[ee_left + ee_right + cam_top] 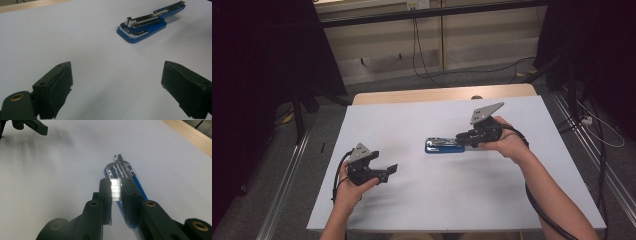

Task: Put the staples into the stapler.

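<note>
Right gripper point(463, 136) is at the rear end of the blue stapler point(444, 145), jaws narrowed onto a shiny strip of staples point(115, 189). In the right gripper view the strip sits pinched between the two pads, over the back of the stapler. The stapler's chrome magazine point(121, 167) runs straight ahead of the jaws, the blue base point(139, 186) showing along its side and under the right jaw.

Stapler lies flat on the white surface point(422, 200), top arm point(170, 8) swung up and open, chrome magazine exposed. Its front end points away from the right gripper, toward the surface's middle.

Left gripper point(388, 171) is held just above the surface, well apart from the stapler, jaws spread wide with nothing between them. In the left gripper view the stapler is ahead and off to the right of the jaws, bare white surface between. Left gripper jaws point roughly toward the stapler.

A cable point(542, 210) trails from the right gripper back along the person's forearm. A wooden edge point(412, 95) shows beyond the far side of the white surface.
</note>
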